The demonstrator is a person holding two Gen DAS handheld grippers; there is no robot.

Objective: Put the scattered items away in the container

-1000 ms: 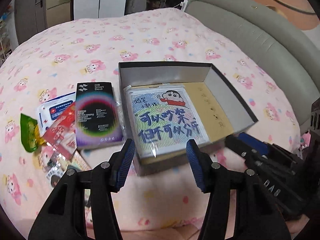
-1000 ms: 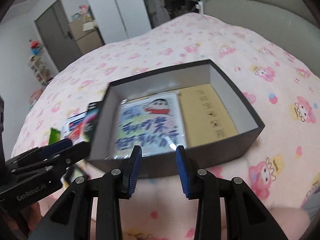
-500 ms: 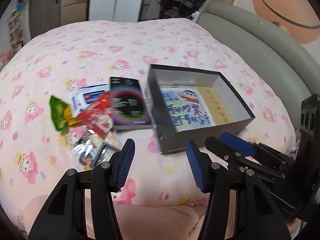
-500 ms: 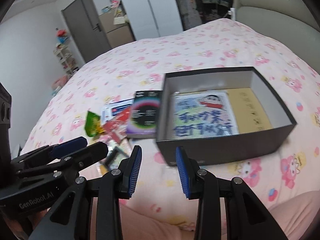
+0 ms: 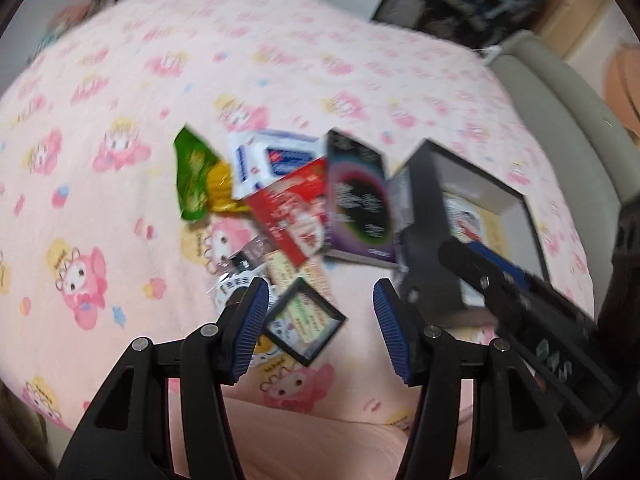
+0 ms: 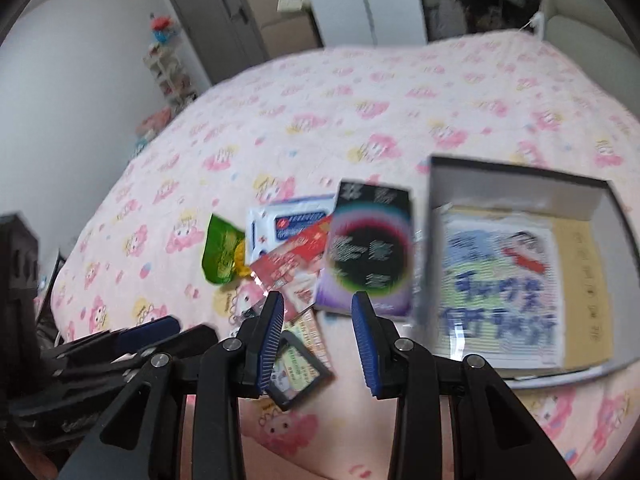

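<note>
Pink bedspread point(image 5: 120, 92): framed card point(image 5: 304, 322) between left claw point(image 5: 320, 324) pads.

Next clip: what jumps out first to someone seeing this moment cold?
A bright heap of packets lies on the pink cartoon-print bedspread, led by a green packet and a black box with a rainbow ring. Right of it sits the grey box, a cartoon picture already inside.

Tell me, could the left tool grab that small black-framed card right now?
Probably yes. The left tool is open and empty, the small black-framed card lies uncovered on the bedspread right between its fingers, and nothing blocks a descent.
</note>
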